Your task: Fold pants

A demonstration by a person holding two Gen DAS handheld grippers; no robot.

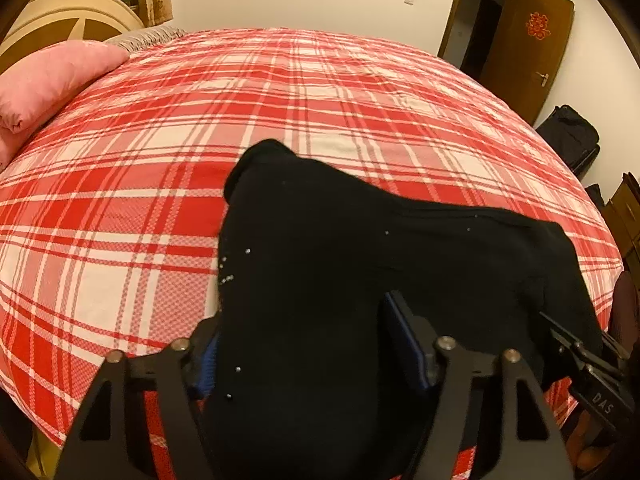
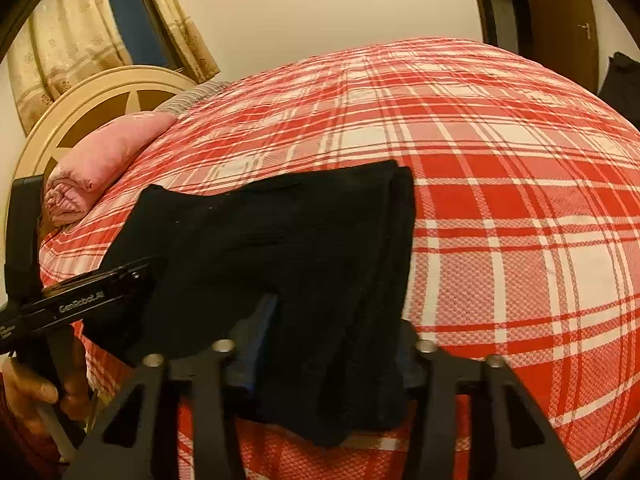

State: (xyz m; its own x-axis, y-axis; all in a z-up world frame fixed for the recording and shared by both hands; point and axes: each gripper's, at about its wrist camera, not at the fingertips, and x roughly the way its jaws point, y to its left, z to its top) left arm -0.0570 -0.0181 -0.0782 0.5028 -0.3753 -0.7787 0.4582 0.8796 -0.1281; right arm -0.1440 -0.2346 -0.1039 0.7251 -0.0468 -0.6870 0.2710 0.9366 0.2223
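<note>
Black pants (image 1: 360,248) lie folded near the front edge of a bed with a red and white plaid cover (image 1: 280,92). My left gripper (image 1: 304,344) has the cloth between its two blue-padded fingers (image 1: 408,340), jaws wide apart with fabric draped over them. In the right wrist view the pants (image 2: 280,232) also lie between the right gripper's (image 2: 332,336) fingers (image 2: 260,328), cloth hanging over the bed edge. The left gripper body (image 2: 80,300) shows at left, the right gripper body (image 1: 592,368) at right. Whether either set of pads presses the cloth is hidden.
A rolled pink blanket (image 2: 100,160) lies at the bed's head by a round headboard (image 2: 80,108). Curtains and a window (image 2: 128,12) are behind. A brown door (image 1: 532,44) and dark bags (image 1: 568,136) stand at the far right.
</note>
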